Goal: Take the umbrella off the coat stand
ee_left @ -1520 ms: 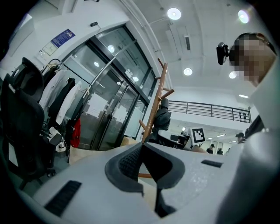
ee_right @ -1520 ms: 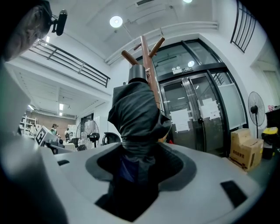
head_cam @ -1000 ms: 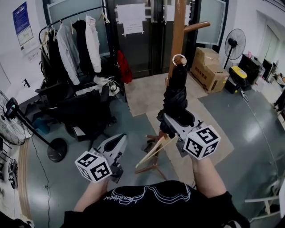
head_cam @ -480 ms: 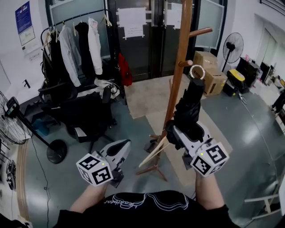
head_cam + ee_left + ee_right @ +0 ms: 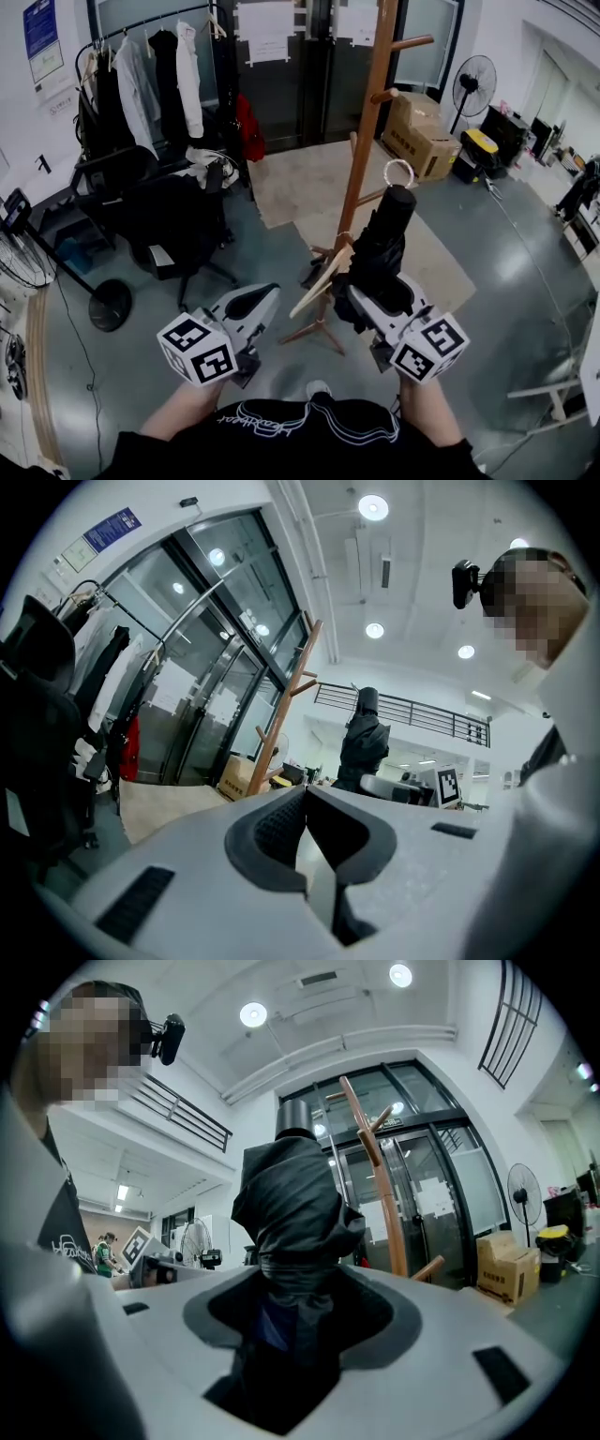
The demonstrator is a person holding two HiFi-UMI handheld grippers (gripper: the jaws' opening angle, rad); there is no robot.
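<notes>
A folded black umbrella (image 5: 380, 246) with a white wrist loop (image 5: 398, 173) stands upright in my right gripper (image 5: 364, 298), which is shut on its lower part. The umbrella hangs free of the wooden coat stand (image 5: 364, 131), just to its right and nearer to me. In the right gripper view the black fabric (image 5: 295, 1208) fills the gap between the jaws of the right gripper (image 5: 295, 1335), with the stand (image 5: 375, 1185) behind. My left gripper (image 5: 261, 298) is held low at the left, shut and empty. In the left gripper view the left gripper (image 5: 305, 803) has its pads together, with the umbrella (image 5: 364, 738) beyond.
A clothes rack (image 5: 141, 75) with jackets and a black office chair (image 5: 173, 225) stand at the left. A floor fan (image 5: 23, 248) is at the far left. Cardboard boxes (image 5: 422, 136) and another fan (image 5: 473, 84) are at the back right. The stand's feet (image 5: 314, 323) spread on the floor.
My right gripper has carried the umbrella from in front of the stand's pole out to its right, then lower and nearer to me. The left gripper has shifted slightly.
</notes>
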